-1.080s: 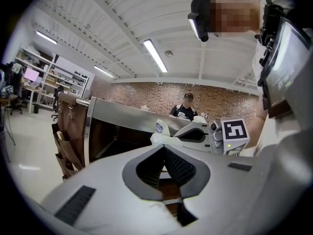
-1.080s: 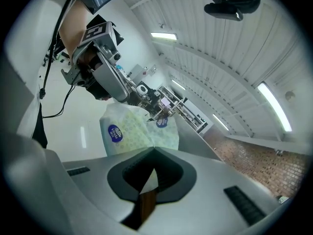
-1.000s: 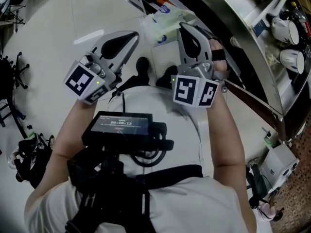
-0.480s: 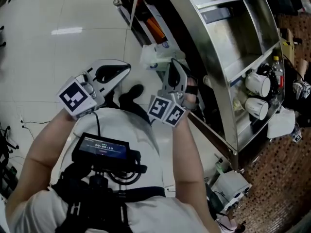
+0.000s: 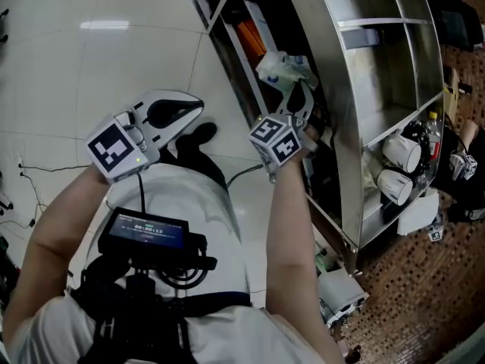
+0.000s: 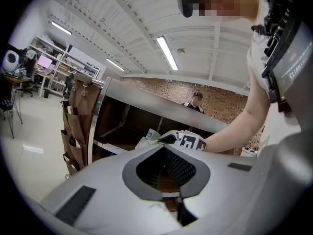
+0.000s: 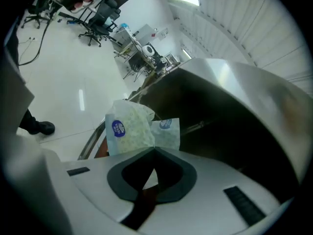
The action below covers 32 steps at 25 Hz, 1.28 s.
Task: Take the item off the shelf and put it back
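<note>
We see right gripper [image 7: 154, 153] jaws pinching pack [image 7: 128, 131], jutting past tips; left gripper [image 6: 165, 148] jaws pressed together, empty.

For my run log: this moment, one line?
right gripper: shut on pale green plastic-wrapped tissue pack | pack: at steel shelf | left gripper: shut, empty

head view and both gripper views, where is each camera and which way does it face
Head view: on the head, facing steeply down; left tool, right tool, torso.
Left gripper view: on the left tool, facing the shelf; right arm.
Right gripper view: on the right tool, facing the shelf; a shoe.
All three share the tissue pack.
</note>
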{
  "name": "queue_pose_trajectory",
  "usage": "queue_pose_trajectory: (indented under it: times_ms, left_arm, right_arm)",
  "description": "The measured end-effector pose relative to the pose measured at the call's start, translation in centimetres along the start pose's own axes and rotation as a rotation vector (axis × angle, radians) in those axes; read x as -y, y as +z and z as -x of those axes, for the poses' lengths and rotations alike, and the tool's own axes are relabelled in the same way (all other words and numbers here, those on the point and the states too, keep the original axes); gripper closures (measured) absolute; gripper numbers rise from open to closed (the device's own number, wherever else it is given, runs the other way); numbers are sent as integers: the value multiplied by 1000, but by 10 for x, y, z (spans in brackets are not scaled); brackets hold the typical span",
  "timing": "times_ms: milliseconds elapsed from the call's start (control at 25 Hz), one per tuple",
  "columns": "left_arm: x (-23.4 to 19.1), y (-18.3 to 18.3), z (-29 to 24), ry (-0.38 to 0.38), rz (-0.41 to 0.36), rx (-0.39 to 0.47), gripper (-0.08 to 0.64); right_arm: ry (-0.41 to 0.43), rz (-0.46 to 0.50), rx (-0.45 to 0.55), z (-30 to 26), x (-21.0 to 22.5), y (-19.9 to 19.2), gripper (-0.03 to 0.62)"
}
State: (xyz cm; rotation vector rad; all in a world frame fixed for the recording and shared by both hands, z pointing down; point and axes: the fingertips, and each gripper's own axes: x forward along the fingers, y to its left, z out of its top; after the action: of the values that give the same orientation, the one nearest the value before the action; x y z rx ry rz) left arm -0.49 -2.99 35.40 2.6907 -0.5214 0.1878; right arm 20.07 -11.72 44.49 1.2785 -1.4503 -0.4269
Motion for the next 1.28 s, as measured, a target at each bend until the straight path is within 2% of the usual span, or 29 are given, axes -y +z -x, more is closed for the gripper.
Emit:
queue_pose_trajectory:
  times_ms: [240, 560, 800, 960, 1080, 1200, 1280]
  left_arm:
    - [-3, -7, 4, 21, 10, -15, 566]
    - [7, -20, 4, 28, 40, -24, 566]
    - [10, -25, 5, 34, 68, -22, 566]
    - [8, -23, 5, 30, 62, -17, 566]
    - [7, -20, 6, 25, 54, -15, 566]
    - [7, -21, 7, 22, 49, -23, 566]
    - [8, -23, 8, 16, 48, -29, 566]
  right_arm:
    - [-53, 71, -107, -34, 13, -40, 583]
    - [-60, 57, -267, -59, 10, -93, 583]
    - [-78, 67, -276, -61, 10, -95, 581]
    - [-104, 55, -270, -56, 15, -95, 549]
    - [-132, 45, -251, -51, 22, -92, 549]
    - [-116, 12, -245, -45, 19, -93, 492]
    - [-94, 7, -246, -41, 14, -96, 482]
